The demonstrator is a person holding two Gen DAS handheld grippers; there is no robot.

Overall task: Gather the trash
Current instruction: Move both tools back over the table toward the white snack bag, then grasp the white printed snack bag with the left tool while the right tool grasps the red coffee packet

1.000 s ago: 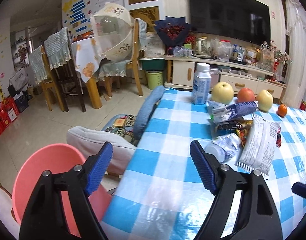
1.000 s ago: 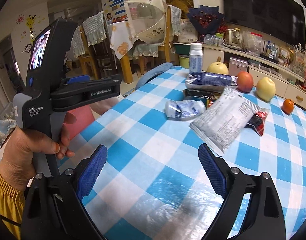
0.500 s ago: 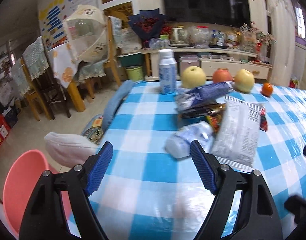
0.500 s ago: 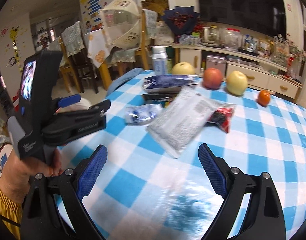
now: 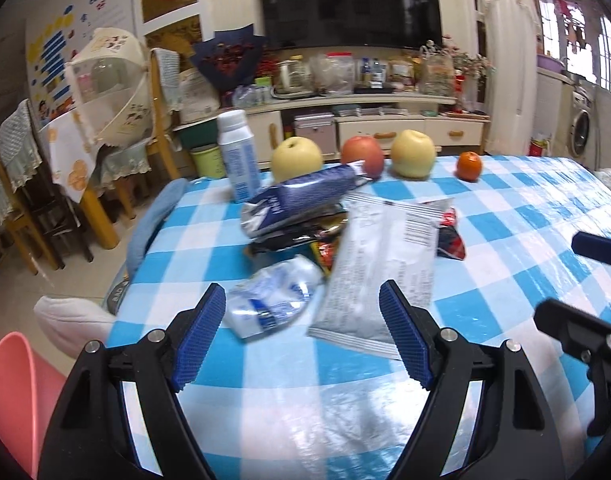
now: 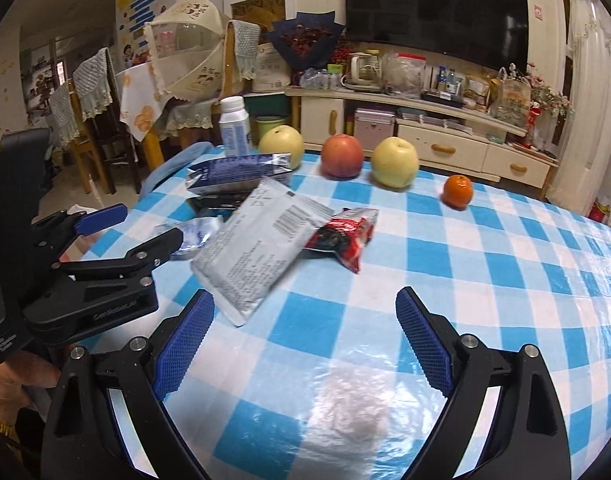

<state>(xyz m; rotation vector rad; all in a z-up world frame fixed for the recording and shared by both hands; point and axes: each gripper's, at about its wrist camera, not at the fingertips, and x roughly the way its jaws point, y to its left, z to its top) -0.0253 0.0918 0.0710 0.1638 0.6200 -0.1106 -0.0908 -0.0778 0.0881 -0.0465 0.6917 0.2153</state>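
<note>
A heap of trash lies on the blue-checked table (image 5: 525, 216): a crushed clear plastic bottle (image 5: 271, 300), a silver-white packet (image 5: 379, 270), a dark blue wrapper (image 5: 301, 196), a black wrapper under it, and a red wrapper (image 6: 343, 236). My left gripper (image 5: 303, 338) is open and empty, just short of the crushed bottle and the packet. My right gripper (image 6: 305, 338) is open and empty over bare cloth, right of the packet (image 6: 261, 244). The left gripper also shows in the right wrist view (image 6: 117, 232).
A white bottle (image 5: 237, 156), two yellow pears (image 5: 297, 158), a red apple (image 5: 361, 152) and an orange (image 5: 468, 166) stand along the table's far edge. A pink bin (image 5: 13, 392) sits on the floor at the left. Chairs and a TV cabinet stand beyond.
Both grippers have swung right and moved forward toward the trash heap. The left gripper now faces the crushed bottle and packet closely. Both stay open.
</note>
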